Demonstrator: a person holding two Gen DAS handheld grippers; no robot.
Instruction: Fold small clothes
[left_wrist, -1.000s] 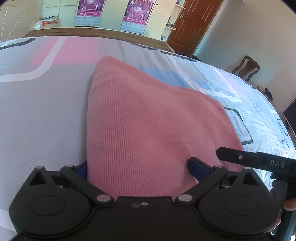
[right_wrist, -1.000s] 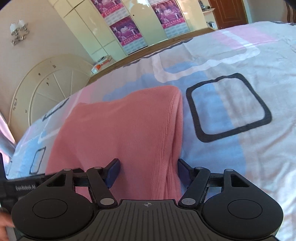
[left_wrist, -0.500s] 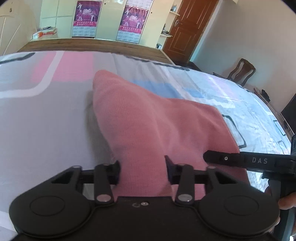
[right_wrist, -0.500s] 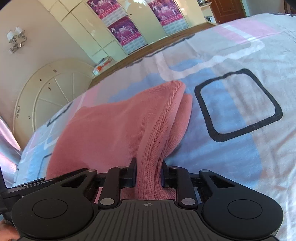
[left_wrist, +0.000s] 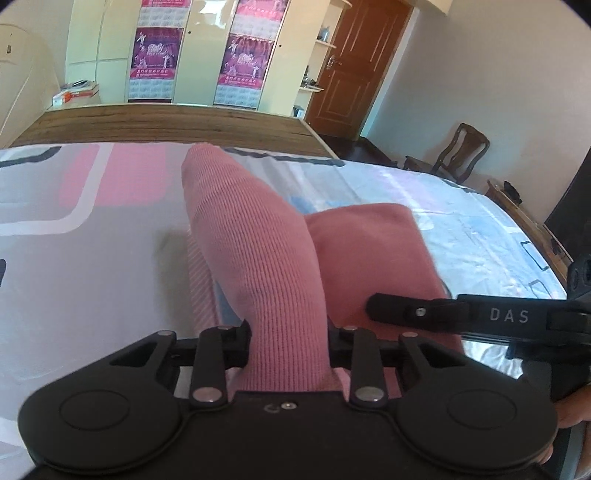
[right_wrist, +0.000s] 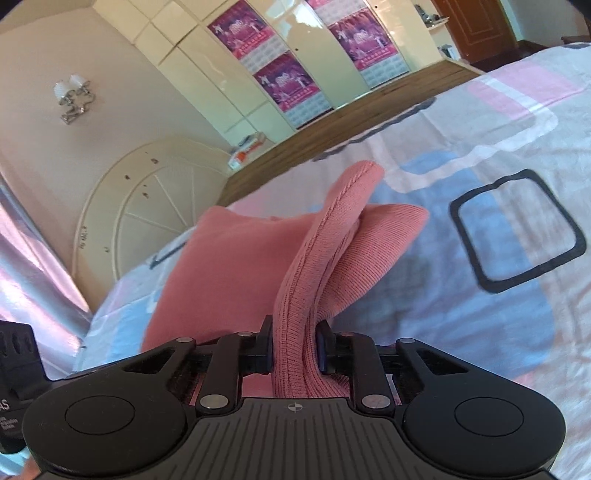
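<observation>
1. The pink knit garment (left_wrist: 266, 258) hangs partly lifted above the bed (left_wrist: 74, 258) — its near edge is raised by both tools while its far part rests on the sheet.
2. The left hand-held gripper (left_wrist: 286, 339) is clenched on a bunched fold of the near edge; the right hand-held gripper (right_wrist: 293, 345) is clamped on a ribbed hem in the same way.
3. Risk, as I judge it: the knit is thick and bunched between the jaws, so a quick swing forward could let a layer slide out of one grip and leave the fold skewed.
4. A second risk — the two grips sit close together, so the free cloth beyond them may sag or double under as the edge is carried over, giving a lumpy fold.
5. The soft sheet may also drag along with the garment's far part, wrinkling beneath it.
6. The bed carries a sheet with pink, blue and grey blocks and dark outlined squares (right_wrist: 517, 229).
7. Beyond it stand a wooden footboard (left_wrist: 166, 125), pale wardrobe doors (left_wrist: 195, 51) with purple posters (left_wrist: 242, 55), a brown door (left_wrist: 354, 66) and a wooden chair (left_wrist: 461, 151).
</observation>
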